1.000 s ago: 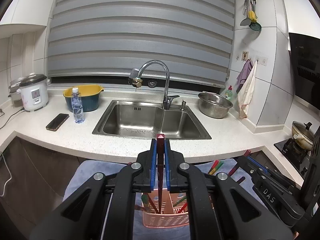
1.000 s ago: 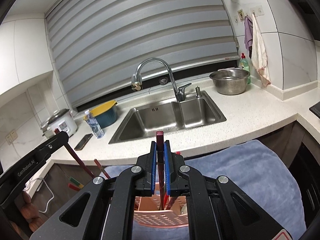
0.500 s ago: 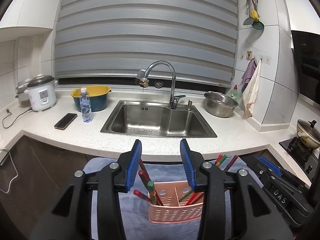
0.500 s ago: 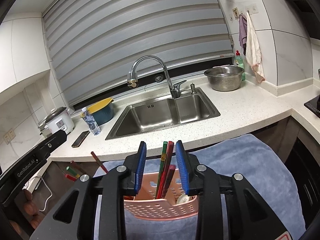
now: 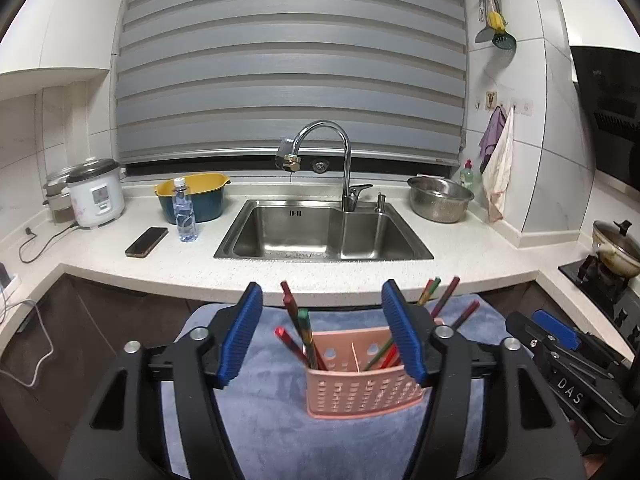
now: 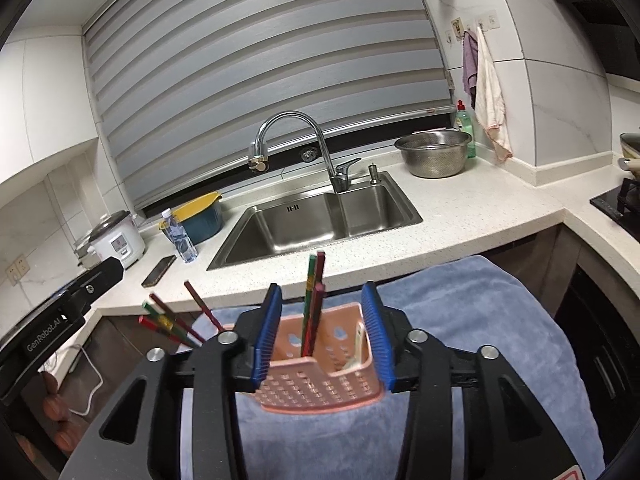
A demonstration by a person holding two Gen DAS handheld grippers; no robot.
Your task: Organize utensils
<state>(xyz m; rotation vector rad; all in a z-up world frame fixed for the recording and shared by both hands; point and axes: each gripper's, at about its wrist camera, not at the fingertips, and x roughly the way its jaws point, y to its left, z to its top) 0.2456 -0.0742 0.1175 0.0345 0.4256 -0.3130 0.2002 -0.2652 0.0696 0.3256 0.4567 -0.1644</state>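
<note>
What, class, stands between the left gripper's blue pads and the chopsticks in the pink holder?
Nothing visible. The left gripper is opening, its pads clear of the chopsticks, which lean in the holder ahead with open air between.

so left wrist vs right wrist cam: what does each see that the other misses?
Left wrist only: hanging utensils on the wall, the lidded pot on the stove, the right gripper with blue pads.

Right wrist only: the left gripper's black body, and a pale item in the holder's right compartment.

Both: pink holder with chopsticks on the blue towel, sink, steel bowl, rice cooker. Both jaws are opening, gripping nothing.
</note>
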